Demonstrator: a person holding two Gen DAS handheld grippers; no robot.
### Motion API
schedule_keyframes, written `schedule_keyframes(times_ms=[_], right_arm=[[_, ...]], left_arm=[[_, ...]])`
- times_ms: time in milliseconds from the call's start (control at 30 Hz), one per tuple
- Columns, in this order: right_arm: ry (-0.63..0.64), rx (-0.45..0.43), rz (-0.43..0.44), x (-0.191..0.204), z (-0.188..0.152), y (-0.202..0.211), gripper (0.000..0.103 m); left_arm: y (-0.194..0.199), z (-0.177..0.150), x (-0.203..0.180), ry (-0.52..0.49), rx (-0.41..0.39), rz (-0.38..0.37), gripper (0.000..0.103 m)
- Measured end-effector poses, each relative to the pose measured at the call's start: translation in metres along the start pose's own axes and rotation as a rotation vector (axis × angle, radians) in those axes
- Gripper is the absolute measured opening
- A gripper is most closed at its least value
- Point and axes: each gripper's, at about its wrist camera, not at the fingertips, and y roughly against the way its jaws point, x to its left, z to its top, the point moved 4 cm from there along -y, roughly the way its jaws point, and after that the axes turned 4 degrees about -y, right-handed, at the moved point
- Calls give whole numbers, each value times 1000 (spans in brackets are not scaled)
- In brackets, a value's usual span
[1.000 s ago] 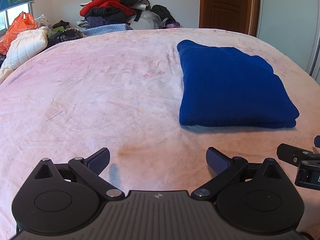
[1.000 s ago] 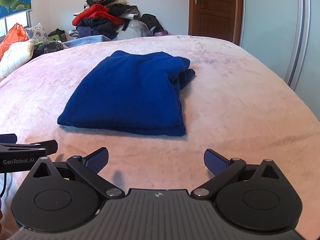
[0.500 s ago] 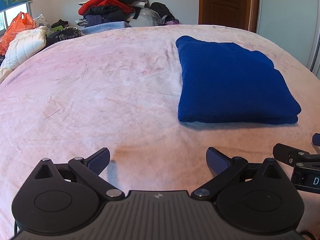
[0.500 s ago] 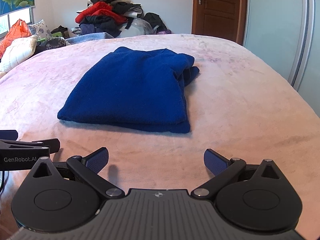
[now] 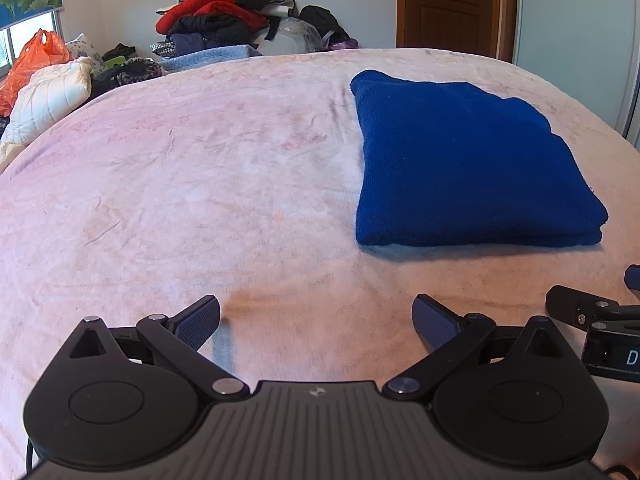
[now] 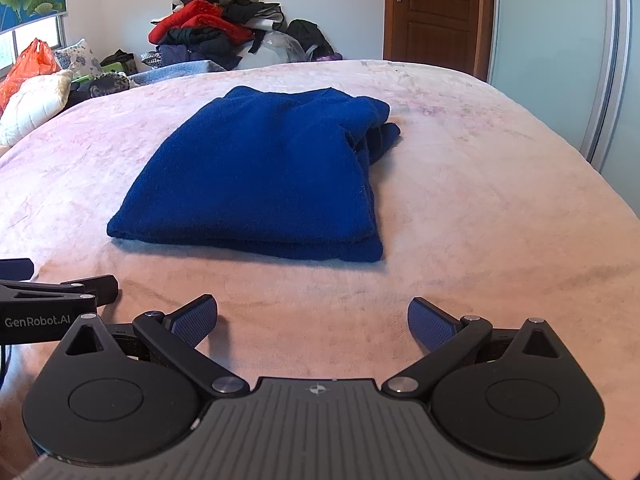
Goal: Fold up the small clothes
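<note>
A dark blue knit garment (image 5: 468,160) lies folded into a flat rectangle on the pink bed cover (image 5: 200,184); it also shows in the right wrist view (image 6: 264,172), with bunched cloth at its far right corner. My left gripper (image 5: 316,320) is open and empty, near the bed's front edge, left of and short of the garment. My right gripper (image 6: 312,320) is open and empty, just in front of the garment's near edge. Each gripper's side shows in the other's view, the right one at the right (image 5: 596,320) and the left one at the left (image 6: 52,300).
A heap of red, black and other clothes (image 5: 224,16) is piled at the far side of the bed. A white quilted pillow (image 5: 48,96) and an orange plastic bag (image 5: 32,60) lie at the far left. A wooden door (image 5: 444,4) and a sliding wardrobe panel (image 6: 560,40) stand at the right.
Both grippers have drifted slightly, so the garment sits a little differently in each view. The garment itself has not moved. Both stay open.
</note>
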Motion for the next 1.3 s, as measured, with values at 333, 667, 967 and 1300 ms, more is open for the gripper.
schedule_keyframes(times_ms=[333, 667, 967, 1300], right_arm=[[0, -16, -2, -2, 4, 10, 102], [2, -17, 5, -1, 4, 15, 102], [-6, -13, 7, -2, 4, 15, 102], [-9, -12, 8, -2, 4, 15, 102]], left_arm=[[4, 1, 0, 0, -6, 9, 103], [5, 2, 1, -2, -6, 7, 103], [5, 2, 1, -2, -4, 6, 103], [5, 2, 1, -2, -4, 6, 103]])
